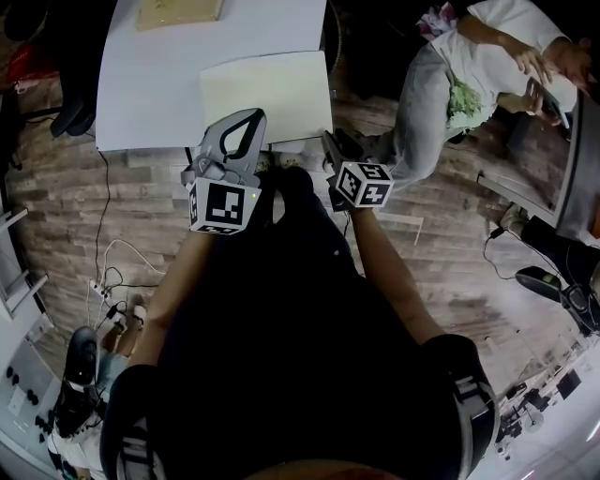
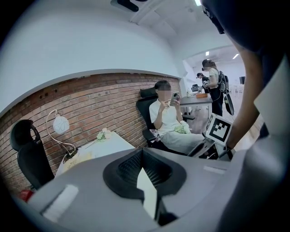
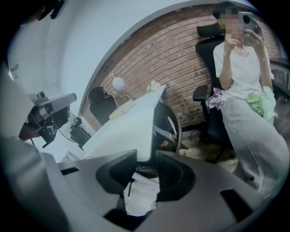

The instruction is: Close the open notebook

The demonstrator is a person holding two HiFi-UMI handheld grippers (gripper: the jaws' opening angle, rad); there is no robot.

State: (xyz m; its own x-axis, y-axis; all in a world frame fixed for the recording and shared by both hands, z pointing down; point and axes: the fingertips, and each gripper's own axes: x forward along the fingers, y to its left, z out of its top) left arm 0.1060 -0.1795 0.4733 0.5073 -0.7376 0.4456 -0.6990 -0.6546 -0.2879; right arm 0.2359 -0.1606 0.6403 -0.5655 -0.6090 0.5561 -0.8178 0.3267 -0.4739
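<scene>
A pale cream notebook (image 1: pixel 267 89) lies flat at the near right corner of the white table (image 1: pixel 150 84); I see no centre crease in it. My left gripper (image 1: pixel 251 114) hangs over the notebook's near edge, its grey jaws meeting at the tips, shut on nothing. In the left gripper view, that gripper (image 2: pixel 142 150) points across the room rather than at the notebook. My right gripper (image 1: pixel 328 139) is just off the table's near right corner. In its own view the right gripper (image 3: pixel 152 156) shows a narrow gap between its jaws, with nothing in it.
A person (image 1: pixel 469 84) sits in an office chair to the right of the table. A tan board (image 1: pixel 178 11) lies at the table's far end. Cables and a power strip (image 1: pixel 108 286) lie on the wooden floor at left. A lamp (image 2: pixel 60 124) and flowers (image 2: pixel 103 134) stand on the table.
</scene>
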